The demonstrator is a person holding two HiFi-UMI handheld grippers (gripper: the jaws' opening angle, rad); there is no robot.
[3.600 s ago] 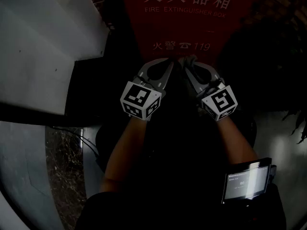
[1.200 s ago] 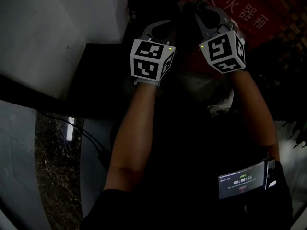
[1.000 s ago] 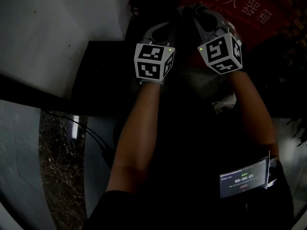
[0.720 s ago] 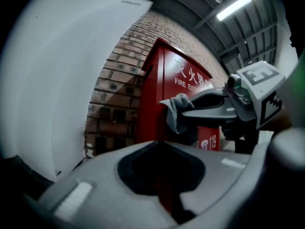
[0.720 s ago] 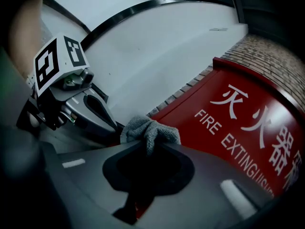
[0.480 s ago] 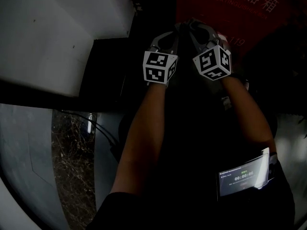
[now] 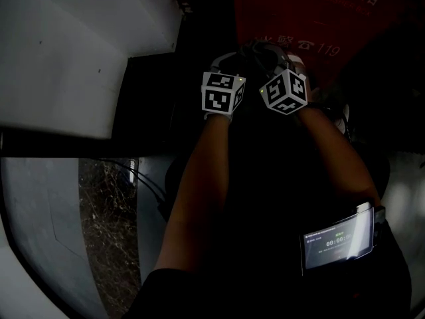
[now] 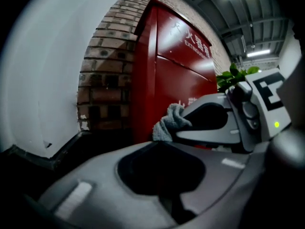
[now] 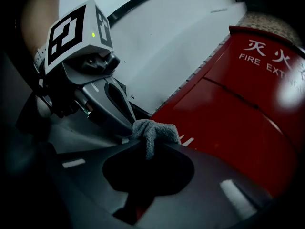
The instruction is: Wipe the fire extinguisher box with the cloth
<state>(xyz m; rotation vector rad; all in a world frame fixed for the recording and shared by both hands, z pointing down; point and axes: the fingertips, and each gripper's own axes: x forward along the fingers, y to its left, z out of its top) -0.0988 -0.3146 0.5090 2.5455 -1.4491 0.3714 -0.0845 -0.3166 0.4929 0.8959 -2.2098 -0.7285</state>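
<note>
Head view. The left gripper point(image 7: 234, 58) and right gripper point(image 7: 269, 53) reach side by side to the red front of the fire extinguisher box point(image 7: 312, 12), their marker cubes nearly touching. Compared with 1.2 s ago, the pair lies lower on the box face, level with the telephone-number line rather than beside the large characters. The cloth point(image 7: 255, 47) is a dark bunch between the two tips, against the box. A white stepped wall point(image 7: 66, 45) lies to the left, and a lit screen point(image 7: 337, 239) sits on the right forearm.

Left gripper view. The left jaws are together, and their tips meet at the lower edge of the grey cloth point(image 8: 167, 123). The right gripper point(image 8: 190, 125) comes in from the right and touches the same bunch. The box point(image 8: 167, 66) stands upright with its long axis vertical, against a brick wall point(image 8: 107, 80), its printed front facing the grippers. Its door panels are shut, so what it holds cannot be seen. Green leaves point(image 8: 236, 75) show past its right edge.

Right gripper view. The right jaws are clamped on the cloth point(image 9: 152, 132), and a fold of it hangs down into the hollow behind the tips. The left gripper point(image 9: 127, 133) slants down from the upper left, its tip buried in the same bunch. The cloth is crumpled, with no clear long axis, and lies on or just off the red panel point(image 9: 238, 113); which of the two cannot be told.
</note>
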